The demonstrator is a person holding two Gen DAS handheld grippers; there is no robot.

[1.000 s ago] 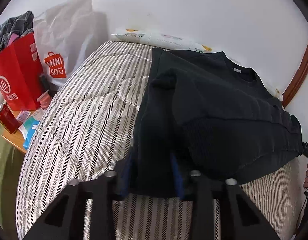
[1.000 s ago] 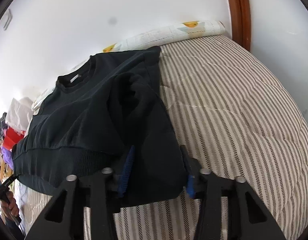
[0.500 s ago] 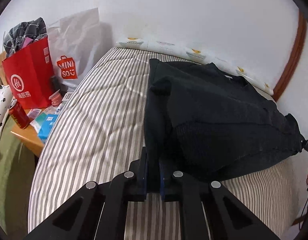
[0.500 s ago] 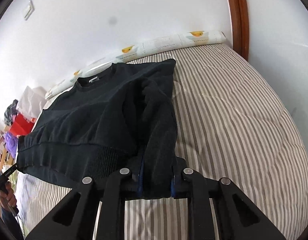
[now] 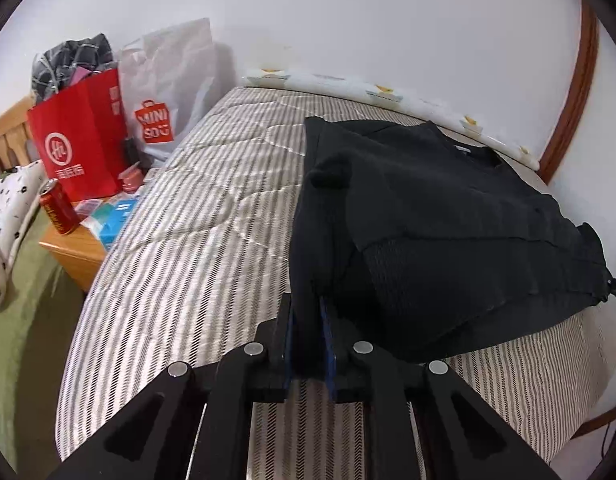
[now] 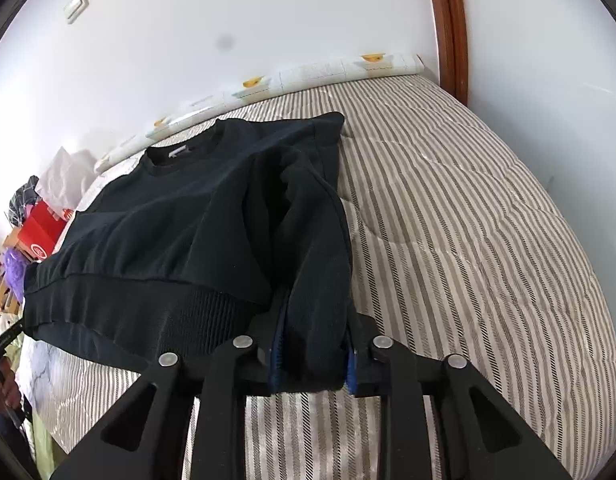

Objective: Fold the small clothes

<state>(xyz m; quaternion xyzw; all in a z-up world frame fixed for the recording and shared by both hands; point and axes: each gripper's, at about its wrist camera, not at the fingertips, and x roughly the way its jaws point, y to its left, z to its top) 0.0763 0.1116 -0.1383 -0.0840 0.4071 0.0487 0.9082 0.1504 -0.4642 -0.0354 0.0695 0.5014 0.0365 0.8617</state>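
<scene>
A black sweatshirt (image 5: 440,216) lies on the striped bed (image 5: 195,248), neck toward the wall, both sleeves folded in over the body. My left gripper (image 5: 306,334) is shut on the folded left corner of the hem. In the right wrist view the same sweatshirt (image 6: 179,232) spreads to the left, and my right gripper (image 6: 312,350) is shut on its folded right hem corner. The hem hangs lifted between the two grippers.
A red paper bag (image 5: 77,144), a white Miniso bag (image 5: 167,92), a red can (image 5: 59,212) and small boxes crowd a wooden bedside table (image 5: 73,252) at the left. A rolled patterned mat (image 6: 308,76) lies along the wall. A wooden door frame (image 6: 448,28) stands at the right.
Both grippers closed on the sweatshirt's lower corners, then pulled back and up, lifting the hem off the bed.
</scene>
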